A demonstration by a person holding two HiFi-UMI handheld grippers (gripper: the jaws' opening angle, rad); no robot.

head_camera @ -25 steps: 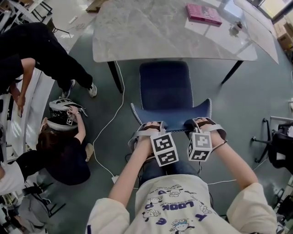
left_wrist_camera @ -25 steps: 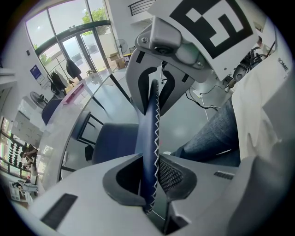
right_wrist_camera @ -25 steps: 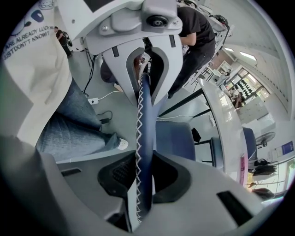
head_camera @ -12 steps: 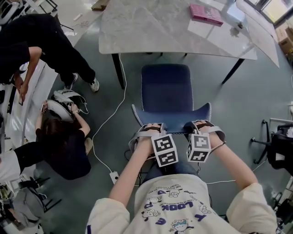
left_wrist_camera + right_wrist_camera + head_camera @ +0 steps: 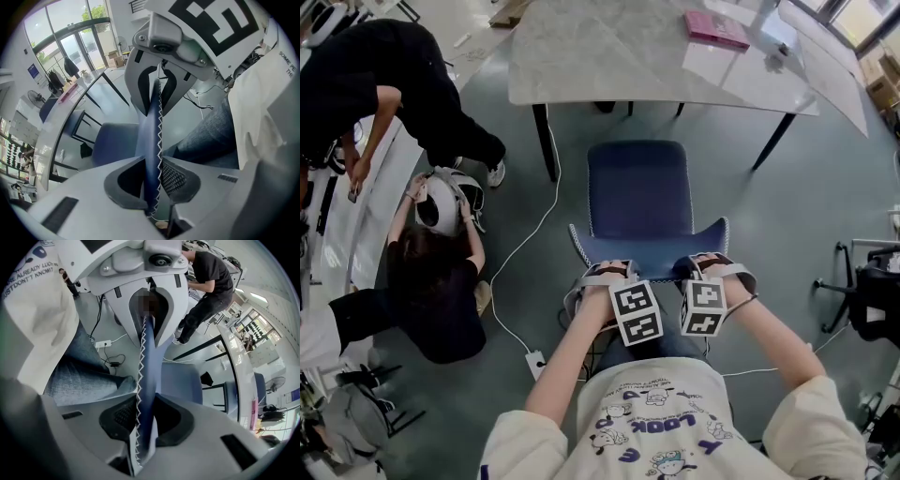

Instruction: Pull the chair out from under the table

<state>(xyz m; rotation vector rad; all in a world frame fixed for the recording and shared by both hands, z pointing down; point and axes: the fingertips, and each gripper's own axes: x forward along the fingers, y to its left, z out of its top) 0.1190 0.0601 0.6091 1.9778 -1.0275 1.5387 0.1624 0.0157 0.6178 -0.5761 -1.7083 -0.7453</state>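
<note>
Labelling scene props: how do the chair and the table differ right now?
Look: the chair is navy and padded; the table has a pale marbled top.
Load: the chair seat is bare; the table carries a pink book.
Grip: left gripper and right gripper clamp the chair's backrest; nothing grips the table.
Both stand on the grey floor.

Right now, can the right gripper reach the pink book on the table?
Probably not. The right gripper is shut on the chair, and the book lies at the far side of the table, with the chair between.
</note>
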